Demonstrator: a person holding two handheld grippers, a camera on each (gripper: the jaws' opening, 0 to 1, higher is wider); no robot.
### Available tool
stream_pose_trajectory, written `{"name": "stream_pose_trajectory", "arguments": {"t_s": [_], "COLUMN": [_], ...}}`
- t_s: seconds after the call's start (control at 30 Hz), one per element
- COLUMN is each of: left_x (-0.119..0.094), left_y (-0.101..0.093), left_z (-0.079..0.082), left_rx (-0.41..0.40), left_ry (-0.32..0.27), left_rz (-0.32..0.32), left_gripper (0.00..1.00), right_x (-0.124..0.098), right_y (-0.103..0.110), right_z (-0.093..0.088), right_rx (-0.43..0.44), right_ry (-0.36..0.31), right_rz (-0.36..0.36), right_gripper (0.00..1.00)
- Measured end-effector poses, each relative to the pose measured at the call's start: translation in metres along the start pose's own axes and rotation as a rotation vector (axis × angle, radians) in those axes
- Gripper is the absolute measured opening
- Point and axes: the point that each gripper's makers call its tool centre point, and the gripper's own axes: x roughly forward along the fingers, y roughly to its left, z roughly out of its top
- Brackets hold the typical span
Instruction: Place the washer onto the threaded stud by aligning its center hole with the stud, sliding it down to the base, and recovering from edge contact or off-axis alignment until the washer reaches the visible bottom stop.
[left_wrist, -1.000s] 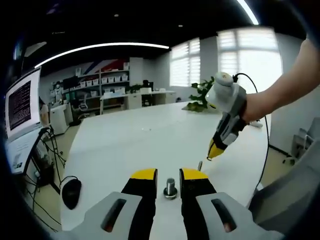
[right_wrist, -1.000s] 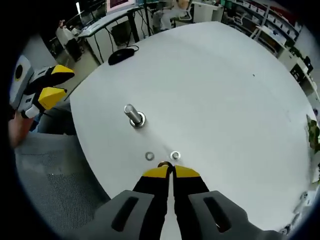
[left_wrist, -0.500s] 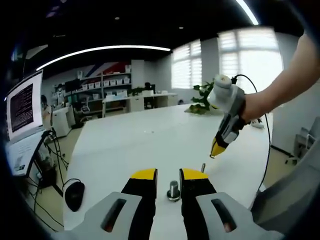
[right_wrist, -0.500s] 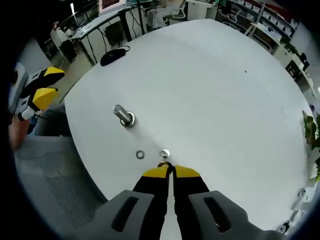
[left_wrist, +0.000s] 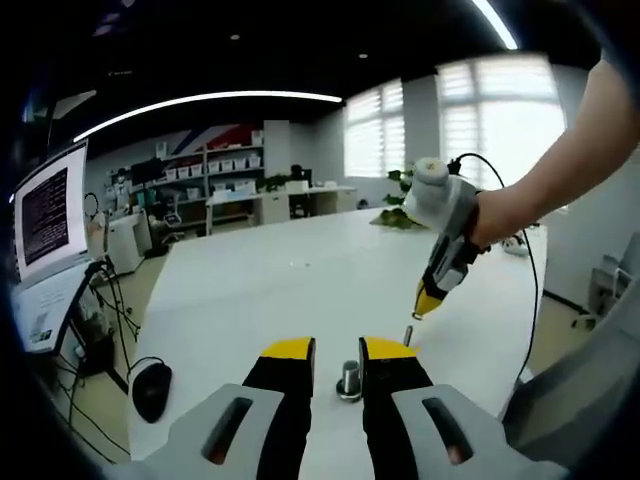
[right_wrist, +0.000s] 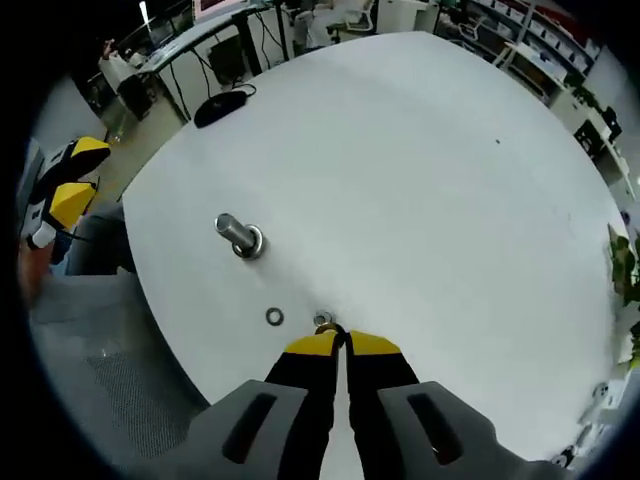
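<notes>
The right tongs (right_wrist: 333, 343), closed with a washer (right_wrist: 324, 327) apparently pinched at their tips, hang above the white desk (right_wrist: 420, 190) with the upright threaded stud (right_wrist: 238, 234) ahead and leftward, its axis vertical, while the open left tongs (left_wrist: 337, 349) flank the stud.

left gripper view low, level across table (left_wrist: 260, 290), right gripper view high, looking down, both sharing stud (right_wrist: 238, 235)

monitor (left_wrist: 45, 215) with lines of text, too small to read
</notes>
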Motion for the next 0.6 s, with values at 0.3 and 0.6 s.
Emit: {"name": "stream_pose_trajectory", "arguments": {"t_s": [0.3, 0.6], "left_x": [0.0, 0.001], "left_y": [0.002, 0.0], "left_z": [-0.001, -0.002], "left_rx": [-0.002, -0.001], "left_ry": [0.003, 0.008], "left_rz": [0.002, -0.004], "left_gripper": [0.15, 0.15], "right_x": [0.008, 0.012], "right_y": [0.006, 0.012], "right_z": [0.004, 0.009], "right_rx": [-0.021, -0.035], "right_ry": [0.006, 0.023], "right_rz": [0.017, 0.024], "right_gripper": [0.04, 0.04]}}
